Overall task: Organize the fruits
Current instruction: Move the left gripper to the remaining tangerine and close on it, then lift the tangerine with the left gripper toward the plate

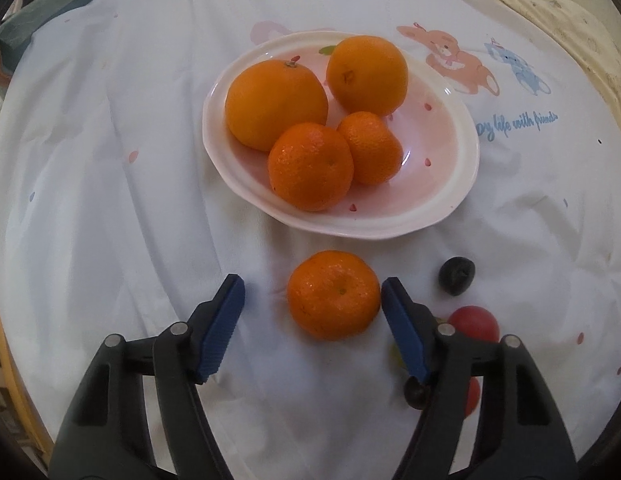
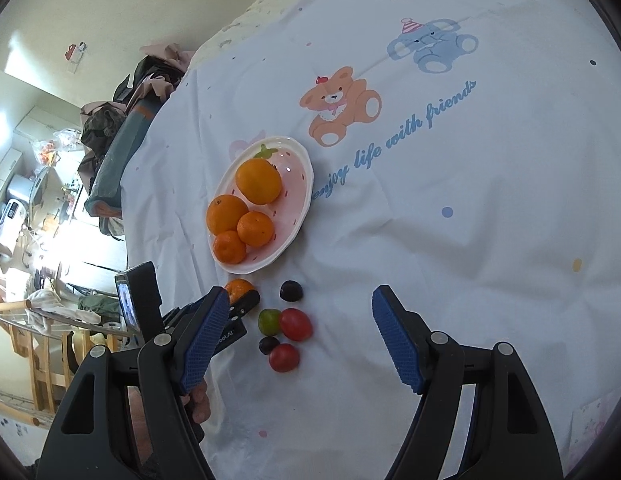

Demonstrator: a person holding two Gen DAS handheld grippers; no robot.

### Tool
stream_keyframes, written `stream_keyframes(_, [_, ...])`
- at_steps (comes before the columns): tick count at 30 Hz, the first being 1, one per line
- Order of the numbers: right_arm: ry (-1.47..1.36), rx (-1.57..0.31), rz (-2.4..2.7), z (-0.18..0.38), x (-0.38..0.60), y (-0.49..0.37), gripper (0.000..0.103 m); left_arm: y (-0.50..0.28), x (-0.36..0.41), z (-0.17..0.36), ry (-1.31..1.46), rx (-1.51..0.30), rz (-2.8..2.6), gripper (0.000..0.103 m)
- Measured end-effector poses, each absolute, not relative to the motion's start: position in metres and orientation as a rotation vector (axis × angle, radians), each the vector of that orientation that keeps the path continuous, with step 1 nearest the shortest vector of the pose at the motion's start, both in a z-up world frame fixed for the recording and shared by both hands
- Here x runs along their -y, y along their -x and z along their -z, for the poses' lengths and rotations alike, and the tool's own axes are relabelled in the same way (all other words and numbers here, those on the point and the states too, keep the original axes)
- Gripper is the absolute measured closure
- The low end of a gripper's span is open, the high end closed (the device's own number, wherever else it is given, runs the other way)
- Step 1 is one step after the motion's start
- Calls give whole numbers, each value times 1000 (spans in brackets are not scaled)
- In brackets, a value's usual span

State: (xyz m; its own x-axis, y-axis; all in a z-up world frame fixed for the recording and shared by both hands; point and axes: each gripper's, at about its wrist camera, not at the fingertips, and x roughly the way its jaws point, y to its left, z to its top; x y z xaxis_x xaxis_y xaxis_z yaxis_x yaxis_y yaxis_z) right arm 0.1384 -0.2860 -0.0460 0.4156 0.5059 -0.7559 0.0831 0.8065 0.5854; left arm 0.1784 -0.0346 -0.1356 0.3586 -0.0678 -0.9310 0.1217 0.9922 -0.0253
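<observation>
A pink and white plate [image 1: 442, 184] holds several oranges and mandarins [image 1: 276, 104]. A loose mandarin [image 1: 333, 294] lies on the white cloth just in front of the plate. My left gripper [image 1: 312, 300] is open, with the mandarin between its blue pads and its right pad at the fruit's side. Small dark, red and green fruits [image 2: 295, 324] lie right of it. My right gripper [image 2: 298, 316] is open and empty, held above the cloth nearer than the small fruits. The plate [image 2: 298, 220] and the left gripper [image 2: 234, 308] show in the right wrist view.
The white cloth [image 2: 470, 220] with bear and elephant prints covers a round table. A teal chair back with piled clothes [image 2: 114, 160] stands at the table's left edge. Furniture and clutter lie beyond the edge at the left.
</observation>
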Motion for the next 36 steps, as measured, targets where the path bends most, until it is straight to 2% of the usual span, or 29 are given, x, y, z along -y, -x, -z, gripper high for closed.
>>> stream_keyframes(3, [-605, -1134, -292, 48, 284, -139, 26, -177, 35, 134, -63, -1183, 132, 44])
stream_keyframes(5, [-606, -1140, -291, 50, 283, -140, 26, -176, 37, 131, -57, -1168, 170, 63])
stream_keyframes(11, [-595, -1143, -289, 51, 281, -141, 26, -171, 44, 117, -42, -1190, 189, 64])
stream_keyframes(26, [-579, -1131, -307, 44, 278, -138, 26, -105, 15, 26, 59, -1102, 154, 64])
stream_keyframes(36, [-520, -1165, -292, 54, 270, -136, 26, -80, -14, 17, 106, -1068, 90, 64])
